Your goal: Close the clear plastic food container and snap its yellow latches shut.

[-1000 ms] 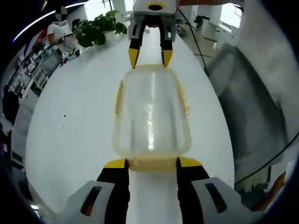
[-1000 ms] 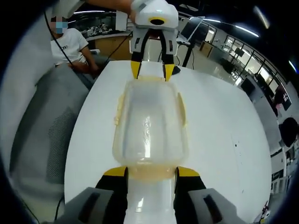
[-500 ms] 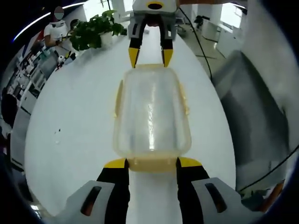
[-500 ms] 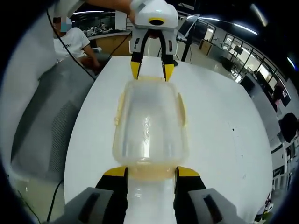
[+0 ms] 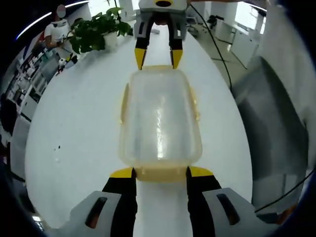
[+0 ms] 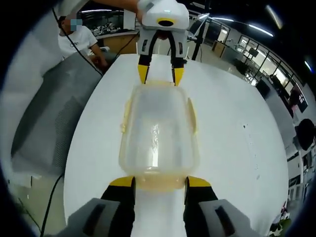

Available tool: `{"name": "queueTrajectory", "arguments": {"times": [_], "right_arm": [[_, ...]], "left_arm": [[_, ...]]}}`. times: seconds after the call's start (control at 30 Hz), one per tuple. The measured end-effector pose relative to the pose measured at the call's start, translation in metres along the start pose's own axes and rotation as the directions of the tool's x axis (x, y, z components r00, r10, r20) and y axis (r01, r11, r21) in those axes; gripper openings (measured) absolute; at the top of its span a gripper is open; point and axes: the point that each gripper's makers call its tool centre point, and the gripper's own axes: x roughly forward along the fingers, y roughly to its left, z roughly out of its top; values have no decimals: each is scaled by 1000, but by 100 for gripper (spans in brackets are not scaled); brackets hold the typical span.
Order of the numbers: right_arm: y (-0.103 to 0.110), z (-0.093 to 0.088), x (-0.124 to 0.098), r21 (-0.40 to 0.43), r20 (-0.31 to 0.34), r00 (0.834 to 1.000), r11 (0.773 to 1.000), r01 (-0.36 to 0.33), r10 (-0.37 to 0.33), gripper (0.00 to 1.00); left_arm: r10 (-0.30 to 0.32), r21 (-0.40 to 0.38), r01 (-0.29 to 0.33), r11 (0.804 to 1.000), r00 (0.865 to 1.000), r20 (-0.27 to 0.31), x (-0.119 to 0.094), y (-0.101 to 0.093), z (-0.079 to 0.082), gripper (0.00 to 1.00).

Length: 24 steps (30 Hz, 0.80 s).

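The clear plastic container (image 5: 160,118) has its lid on, over the white table (image 5: 74,128). Yellow side latches (image 5: 125,103) run along its long edges. My left gripper (image 5: 160,172) is shut on the near end, its yellow-tipped jaws either side of the end latch (image 5: 160,175). My right gripper (image 5: 158,58) holds the far end in the same way. In the right gripper view the container (image 6: 158,128) lies lengthwise, with the right gripper (image 6: 159,180) shut on its near end latch (image 6: 159,184) and the left gripper (image 6: 160,74) at the far end.
A potted plant (image 5: 96,32) stands at the far left of the table. A grey chair (image 6: 44,123) is beside the table edge, with a seated person (image 6: 79,42) behind it. A dark cable (image 6: 113,52) crosses toward the table. Bare white table (image 6: 237,148) lies on both sides.
The container keeps its place between both grippers while the room behind swings slightly, so both hands and the container have moved together. The grips are unchanged.
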Motion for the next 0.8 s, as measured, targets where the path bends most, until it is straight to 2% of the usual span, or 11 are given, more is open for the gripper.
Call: {"name": "queueTrajectory", "arguments": {"times": [0.23,0.43,0.8], "right_arm": [[0,-13,2,16,-2,1000,1000,-4,4,36],[0,-17,5,21,-5,1000,1000,-12,12,37],[3,-21,17,13,-30,999,1000,-14,15,37]], "left_arm": [[0,11,0,1000,1000,-10,12,4,5,37],[-8,16,8,1000,1000,-19,15,4,6,37],[-16,18,17,1000,999,-43,25,1,-3,37]]}}
